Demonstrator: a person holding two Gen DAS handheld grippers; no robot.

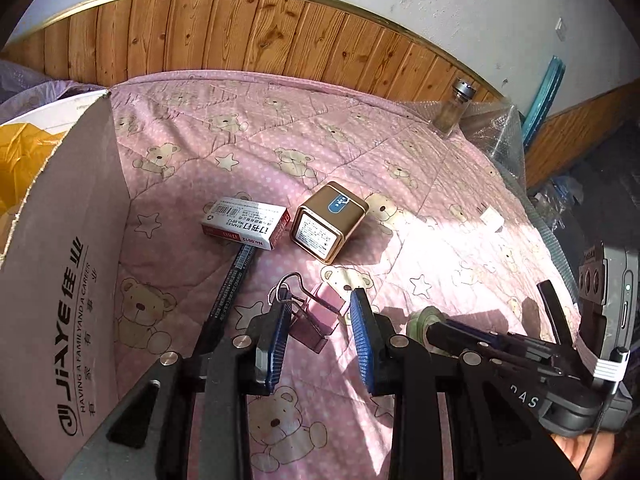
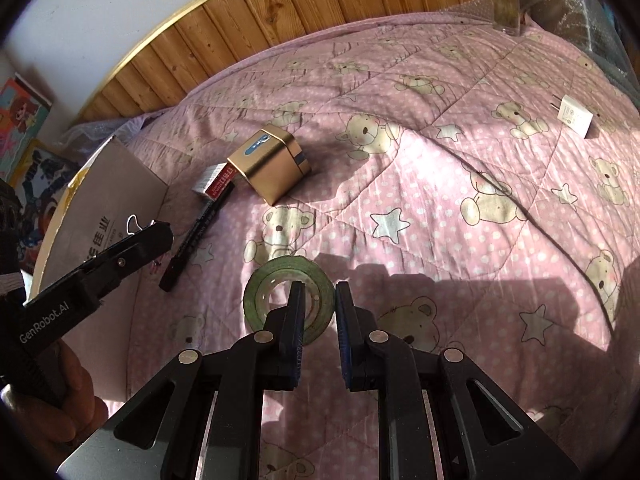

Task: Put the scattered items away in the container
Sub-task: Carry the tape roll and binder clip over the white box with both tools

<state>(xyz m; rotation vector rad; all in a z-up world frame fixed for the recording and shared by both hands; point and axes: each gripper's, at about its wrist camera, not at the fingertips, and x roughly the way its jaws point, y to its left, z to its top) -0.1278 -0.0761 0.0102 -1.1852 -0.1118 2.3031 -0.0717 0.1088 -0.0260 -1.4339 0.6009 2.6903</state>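
On the near part of the bed, a pink binder clip [image 1: 316,320] lies between the parted fingers of the left gripper [image 1: 324,336], its wire handles pointing away toward the staples box, its body reaching back toward the left finger [image 1: 276,344]. The fingers stand wide apart and have hold of nothing; whether the left one already touches the clip cannot be told. The clip's long axis runs roughly along the fingers' line, so a straight closing would likely catch it across its width.

Just to the right, a roll of green tape [image 2: 288,300] lies flat on the quilt [image 2: 440,200], with the right gripper [image 2: 318,320] straddling its near wall: one finger [image 2: 294,320] sits over the hole, the other just outside the ring. These fingers are partly closed with a narrow gap, not yet clamped on the wall as far as the view shows.

Beyond the clip, a black pen [image 1: 232,288] lies pointing away toward the staples box [image 1: 246,222], whose near edge it touches. A gold tin [image 1: 328,222] lies on its side just beside the box. A white charger [image 2: 574,114] rests well apart near the bed's right edge. The cardboard box [image 1: 64,280] stands open along the left edge, nearer the left hand.
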